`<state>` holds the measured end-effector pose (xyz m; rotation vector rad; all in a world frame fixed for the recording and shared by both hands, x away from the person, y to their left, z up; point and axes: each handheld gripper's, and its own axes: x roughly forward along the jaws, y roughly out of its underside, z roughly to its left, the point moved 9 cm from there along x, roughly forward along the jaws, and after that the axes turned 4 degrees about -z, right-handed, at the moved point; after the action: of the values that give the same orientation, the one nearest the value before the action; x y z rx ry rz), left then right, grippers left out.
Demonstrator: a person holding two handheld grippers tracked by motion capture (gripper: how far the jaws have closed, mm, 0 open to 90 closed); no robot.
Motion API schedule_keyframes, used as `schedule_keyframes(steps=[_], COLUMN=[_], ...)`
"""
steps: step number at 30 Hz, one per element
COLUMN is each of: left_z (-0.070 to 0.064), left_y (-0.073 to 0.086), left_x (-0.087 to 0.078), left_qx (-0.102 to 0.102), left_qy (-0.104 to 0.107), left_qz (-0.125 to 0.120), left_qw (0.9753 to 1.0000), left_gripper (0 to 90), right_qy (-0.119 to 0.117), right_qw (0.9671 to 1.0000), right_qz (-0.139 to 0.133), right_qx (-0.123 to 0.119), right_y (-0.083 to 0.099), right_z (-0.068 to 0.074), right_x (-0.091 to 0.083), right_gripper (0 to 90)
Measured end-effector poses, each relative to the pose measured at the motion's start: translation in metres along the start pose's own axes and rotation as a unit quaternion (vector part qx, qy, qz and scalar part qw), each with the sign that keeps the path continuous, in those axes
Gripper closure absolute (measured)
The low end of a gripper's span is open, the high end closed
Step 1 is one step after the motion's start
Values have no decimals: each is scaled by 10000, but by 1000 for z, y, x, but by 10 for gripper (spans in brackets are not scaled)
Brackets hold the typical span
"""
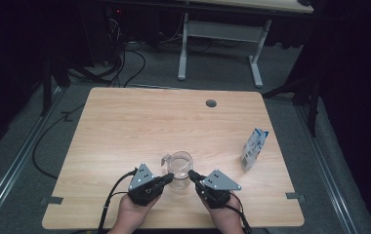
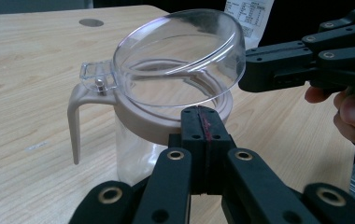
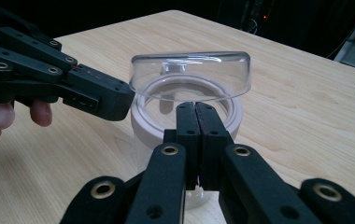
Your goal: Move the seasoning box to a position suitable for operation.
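On one table [image 1: 125,126]: one jug [image 1: 179,168] (lid raised), two closed tools, seemingly gripping nothing.

Two grippers at a jug

Right gripper [image 3: 195,109], jaws together, meets the jug's [image 3: 185,112] rim; left gripper [image 3: 119,95] touches its raised lid [image 3: 189,74].

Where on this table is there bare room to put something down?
The far half, between the jug and the grey hole cap, is bare, as is the left side. The packet takes the right edge. It is crowded at the front, where the left gripper and right gripper flank the jug.
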<state>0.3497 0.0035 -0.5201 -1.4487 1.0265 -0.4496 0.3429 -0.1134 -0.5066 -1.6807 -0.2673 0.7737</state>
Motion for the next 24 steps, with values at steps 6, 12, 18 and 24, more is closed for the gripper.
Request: schedule_keyframes(steps=[6,12,18,24], left_z=[-1,-2,-1,1], left_y=[-1,-4,-9,-14], left_x=[1,0,-3,-6], left_qx=[22,34,33,18], left_qy=[1,1,-17,-46], left_qz=[-26,-87,-219,-345], left_qw=[10000,10000,9998,9994], left_gripper=[899,899,899,899], right_qy=[40,34,26,35], right_qw=[10000,10000,10000,10000], right_qz=[13,55,35,8], right_qx=[18,65,78,63], right_y=[1,4,4,4], right_z=[-3,-4,-4,-4], right_x=[2,6,7,7], right_gripper=[893,897,900,900])
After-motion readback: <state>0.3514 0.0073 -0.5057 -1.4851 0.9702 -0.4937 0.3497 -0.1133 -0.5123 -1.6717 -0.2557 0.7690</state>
